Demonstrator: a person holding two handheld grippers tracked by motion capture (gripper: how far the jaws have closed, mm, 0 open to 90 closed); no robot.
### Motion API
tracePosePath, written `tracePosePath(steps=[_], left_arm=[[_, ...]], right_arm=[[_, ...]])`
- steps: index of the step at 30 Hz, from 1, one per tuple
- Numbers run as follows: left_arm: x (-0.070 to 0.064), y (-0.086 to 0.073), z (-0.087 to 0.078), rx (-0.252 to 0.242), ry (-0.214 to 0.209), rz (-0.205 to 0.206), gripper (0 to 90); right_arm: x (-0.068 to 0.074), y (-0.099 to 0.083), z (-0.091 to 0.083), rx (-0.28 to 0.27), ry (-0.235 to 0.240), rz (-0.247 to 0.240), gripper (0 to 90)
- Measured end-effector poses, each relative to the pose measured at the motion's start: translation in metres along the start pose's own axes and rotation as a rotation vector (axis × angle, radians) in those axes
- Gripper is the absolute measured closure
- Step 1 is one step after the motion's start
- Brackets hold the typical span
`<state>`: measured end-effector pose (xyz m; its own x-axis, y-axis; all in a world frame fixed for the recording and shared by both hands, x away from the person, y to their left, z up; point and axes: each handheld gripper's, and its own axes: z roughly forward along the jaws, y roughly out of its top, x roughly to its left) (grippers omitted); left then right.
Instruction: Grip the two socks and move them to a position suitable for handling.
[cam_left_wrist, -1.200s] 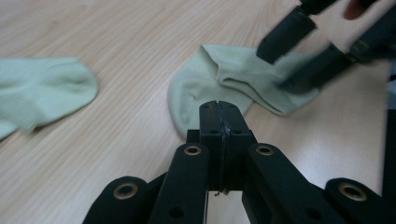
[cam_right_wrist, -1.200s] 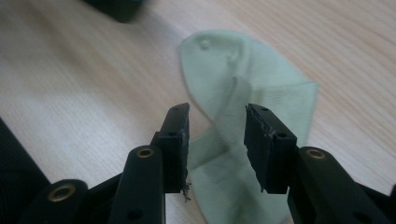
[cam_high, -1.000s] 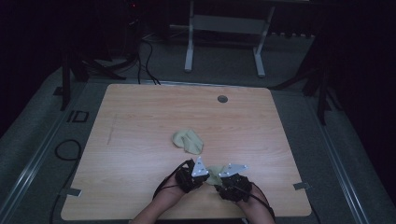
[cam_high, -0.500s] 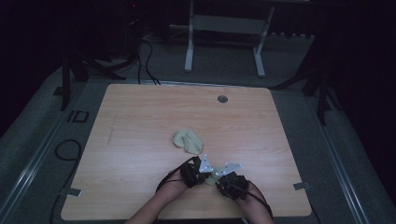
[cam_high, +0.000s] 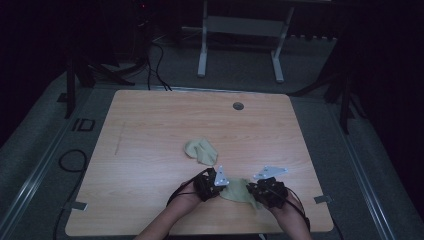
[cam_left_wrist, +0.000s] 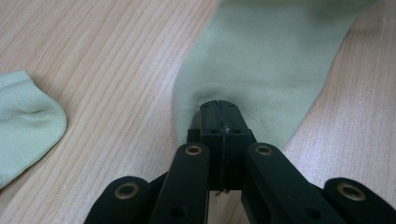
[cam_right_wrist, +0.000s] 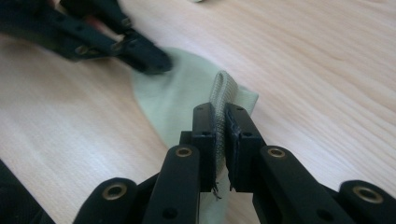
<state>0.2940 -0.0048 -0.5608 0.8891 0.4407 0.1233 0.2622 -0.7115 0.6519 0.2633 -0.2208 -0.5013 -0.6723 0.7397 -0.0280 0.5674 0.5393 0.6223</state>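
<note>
A pale green sock (cam_high: 235, 190) lies near the table's front edge between my two grippers. My left gripper (cam_high: 220, 187) is shut on one end of this sock (cam_left_wrist: 261, 60), its jaws (cam_left_wrist: 219, 109) pinching the fabric against the wood. My right gripper (cam_high: 253, 192) is shut on the ribbed cuff (cam_right_wrist: 225, 91) of the same sock (cam_right_wrist: 173, 100), which stands up between the jaws (cam_right_wrist: 222, 119). The left gripper (cam_right_wrist: 149, 60) shows at the top left of the right gripper view. A second matching sock (cam_high: 201, 151) (cam_left_wrist: 23, 121) lies loose farther out on the table.
The wooden table (cam_high: 150, 125) has a round cable hole (cam_high: 238, 106) near its far edge. A white desk frame (cam_high: 240, 30) stands on the floor behind it, and a cable loop (cam_high: 70, 160) lies on the floor to the left.
My right gripper has drawn to the right, away from the left one, so the sock is spread out more between them. The loose sock has not moved.
</note>
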Motion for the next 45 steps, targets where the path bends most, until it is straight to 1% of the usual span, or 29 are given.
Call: tracePosePath(steps=[2,5,6,7,8,9,10,11,13,14,16,17,19,21,24,28,29,31,33,37,40,41,45], left_arm=[[0.000,0.000,0.000,0.001,-0.001,0.000,89.5],[0.000,0.001,0.000,0.007,-0.001,0.006,89.5],[0.000,0.001,0.000,0.007,-0.001,0.006,89.5],[0.000,0.001,0.000,0.005,-0.004,0.010,89.5],[0.001,0.000,0.000,0.002,-0.008,0.007,89.5],[0.001,0.000,0.000,0.001,-0.012,0.004,89.5],[0.002,0.000,0.000,0.000,-0.013,0.003,89.5],[0.002,0.000,0.000,0.002,-0.013,0.007,89.4],[0.001,0.000,0.000,0.004,-0.010,0.011,89.4],[0.001,0.000,0.000,0.004,-0.010,0.011,89.4],[0.001,0.001,0.000,0.005,-0.008,0.005,89.4],[0.000,0.001,0.000,0.005,-0.005,0.002,89.4],[-0.001,0.001,0.000,0.010,0.001,0.007,89.4],[-0.003,0.002,0.001,0.004,-0.002,0.006,89.4],[-0.004,0.002,0.001,0.004,-0.006,0.000,89.4],[-0.005,0.003,0.001,0.007,-0.005,-0.008,89.4],[-0.005,0.003,0.002,0.003,-0.009,-0.016,89.4],[-0.005,0.003,0.002,-0.003,-0.017,-0.029,89.4],[-0.006,0.004,0.004,-0.007,-0.019,-0.023,89.4],[-0.006,0.010,0.007,0.002,-0.019,-0.011,89.4],[-0.007,0.013,0.009,0.003,-0.020,-0.013,89.3],[-0.007,0.015,0.011,0.000,-0.022,-0.016,89.3],[-0.004,0.017,0.014,-0.012,-0.025,-0.022,89.2]], right_arm=[[-0.009,-0.003,-0.004,-0.006,-0.009,0.023,82.8],[-0.020,-0.008,-0.008,0.001,-0.023,0.047,82.7],[-0.020,-0.008,-0.008,0.001,-0.023,0.047,82.7],[-0.027,-0.013,-0.007,0.011,-0.025,0.066,82.5],[-0.031,-0.016,-0.006,0.018,-0.026,0.075,81.8],[-0.034,-0.018,-0.004,0.023,-0.028,0.084,79.5],[-0.037,-0.020,-0.003,0.028,-0.037,0.094,74.9],[-0.041,-0.022,-0.003,0.031,-0.048,0.104,72.7],[-0.045,-0.024,-0.003,0.025,-0.057,0.123,72.1],[-0.046,-0.025,-0.003,0.021,-0.065,0.124,72.6],[-0.046,-0.025,-0.003,0.020,-0.072,0.116,77.2],[-0.046,-0.025,-0.002,0.022,-0.073,0.112,81.0],[-0.045,-0.024,0.003,0.030,-0.073,0.097,85.7],[-0.044,-0.024,0.009,0.041,-0.077,0.089,87.5],[-0.045,-0.024,0.020,0.052,-0.081,0.081,88.5],[-0.049,-0.024,0.035,0.091,-0.099,0.074,88.5],[-0.050,-0.025,0.037,0.096,-0.103,0.076,88.6],[-0.055,-0.025,0.037,0.092,-0.104,0.089,88.6],[-0.059,-0.025,0.036,0.096,-0.120,0.093,88.6],[-0.067,-0.027,0.035,0.101,-0.125,0.102,88.0],[-0.070,-0.027,0.034,0.101,-0.127,0.101,87.2],[-0.073,-0.027,0.034,0.102,-0.128,0.103,87.2],[-0.076,-0.026,0.034,0.110,-0.132,0.108,86.7]])
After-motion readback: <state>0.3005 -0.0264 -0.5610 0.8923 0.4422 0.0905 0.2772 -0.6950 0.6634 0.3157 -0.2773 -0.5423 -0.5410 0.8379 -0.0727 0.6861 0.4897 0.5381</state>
